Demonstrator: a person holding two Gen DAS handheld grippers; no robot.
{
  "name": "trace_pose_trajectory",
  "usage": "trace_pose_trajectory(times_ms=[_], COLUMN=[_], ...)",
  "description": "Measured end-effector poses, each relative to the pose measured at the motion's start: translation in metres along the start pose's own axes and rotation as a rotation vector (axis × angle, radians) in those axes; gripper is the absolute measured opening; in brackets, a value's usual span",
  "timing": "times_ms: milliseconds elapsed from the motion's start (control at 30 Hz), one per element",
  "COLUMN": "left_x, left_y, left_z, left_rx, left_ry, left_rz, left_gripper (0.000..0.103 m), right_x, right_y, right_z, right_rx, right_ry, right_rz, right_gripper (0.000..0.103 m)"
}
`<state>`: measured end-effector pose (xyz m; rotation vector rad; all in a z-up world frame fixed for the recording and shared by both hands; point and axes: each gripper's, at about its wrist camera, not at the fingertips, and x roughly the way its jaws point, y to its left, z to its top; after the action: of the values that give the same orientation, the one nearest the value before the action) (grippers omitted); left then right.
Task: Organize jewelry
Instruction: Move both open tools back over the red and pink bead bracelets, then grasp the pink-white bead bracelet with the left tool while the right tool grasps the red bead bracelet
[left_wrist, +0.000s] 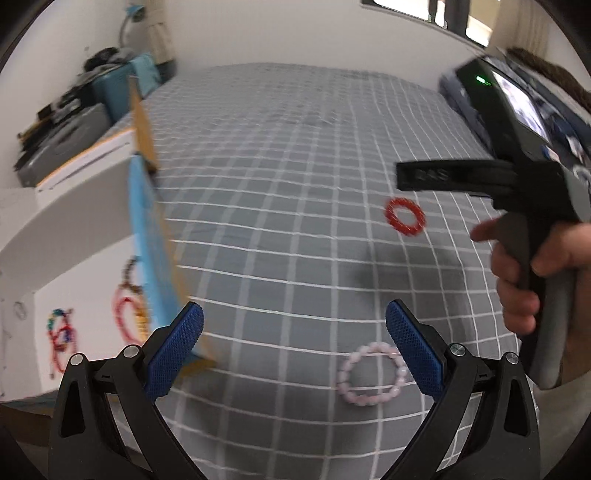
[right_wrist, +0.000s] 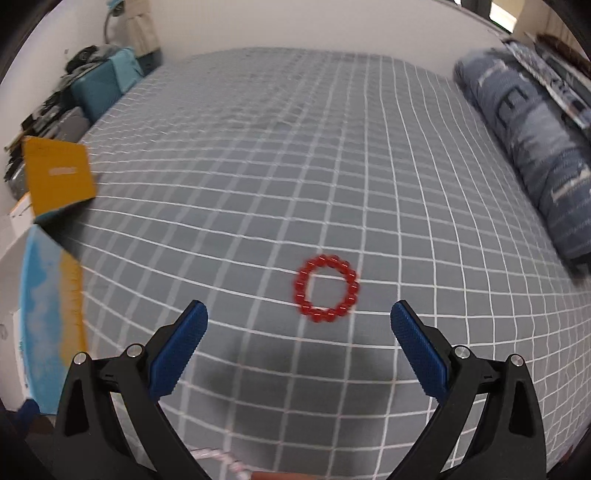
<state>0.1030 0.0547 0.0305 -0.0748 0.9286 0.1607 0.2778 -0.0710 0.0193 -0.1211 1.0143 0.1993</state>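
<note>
A red bead bracelet (right_wrist: 327, 288) lies flat on the grey checked bedspread (right_wrist: 295, 166); it also shows in the left wrist view (left_wrist: 405, 216). My right gripper (right_wrist: 299, 347) is open and empty, hovering just short of it, with the bracelet between and slightly beyond its blue pads (right_wrist: 181, 350). A pink bead bracelet (left_wrist: 371, 373) lies near my left gripper (left_wrist: 294, 350), which is open and empty. The pink one sits by the right pad (left_wrist: 413, 354). At left, an open box (left_wrist: 74, 258) holds several colourful bracelets (left_wrist: 61, 334).
The box has a blue and yellow flap (left_wrist: 155, 258) standing up beside my left pad. The right hand-held gripper body (left_wrist: 517, 166) is above the red bracelet. A blue patterned pillow (right_wrist: 535, 147) lies at right. Clutter and a teal case (right_wrist: 99, 85) stand at far left.
</note>
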Motion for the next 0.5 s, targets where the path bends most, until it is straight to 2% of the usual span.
trace_pose_trajectory(times_ms=[200, 500], left_x=[0.039, 0.081], left_y=[-0.032, -0.047], left_z=[-0.013, -0.033], left_rx=[0.044, 0.08], left_ry=[0.054, 0.116], left_rz=[-0.035, -0.032], left_gripper=[0.097, 0.097], right_x=[0.043, 0.079], right_y=[-0.024, -0.029], right_z=[-0.008, -0.008], right_rx=[0.058, 0.055], right_ry=[0.052, 0.074], right_rz=[0.027, 0.03], right_gripper=[0.095, 0.095])
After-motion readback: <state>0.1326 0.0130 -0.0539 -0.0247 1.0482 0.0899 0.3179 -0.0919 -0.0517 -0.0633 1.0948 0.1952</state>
